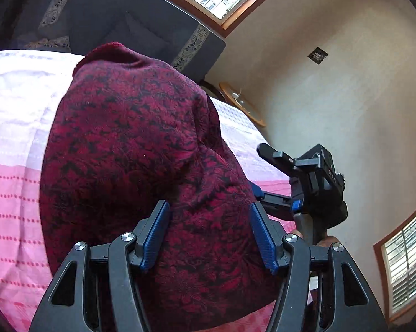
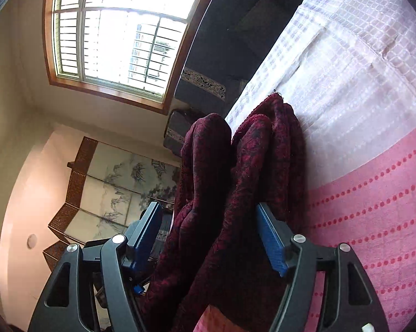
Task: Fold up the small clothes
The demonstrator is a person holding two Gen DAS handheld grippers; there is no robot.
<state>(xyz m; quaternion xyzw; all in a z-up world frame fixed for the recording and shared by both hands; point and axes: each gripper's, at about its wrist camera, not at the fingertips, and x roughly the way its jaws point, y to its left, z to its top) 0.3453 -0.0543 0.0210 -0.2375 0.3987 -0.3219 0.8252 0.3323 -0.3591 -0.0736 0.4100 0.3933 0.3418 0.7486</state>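
A dark red garment with a black floral pattern point(image 1: 141, 149) is raised off the pink and white bedspread point(image 1: 11, 199). My left gripper point(image 1: 209, 235) has its jaws wide apart, with the cloth draped between and over the blue pads point(image 1: 155, 238). My right gripper point(image 2: 212, 238) also has its jaws apart; the same garment point(image 2: 241, 171) hangs in bunched folds between its blue pads point(image 2: 271, 246). The right gripper's body shows in the left wrist view point(image 1: 316, 185), close beside the cloth's right edge.
The bedspread point(image 2: 374, 166) is pink with dotted red lines near me and white checked farther off. A dark headboard point(image 1: 141, 19) stands behind, a small wooden side table point(image 1: 244, 105) sits by the wall, and a folding screen point(image 2: 111, 182) stands under the window point(image 2: 116, 33).
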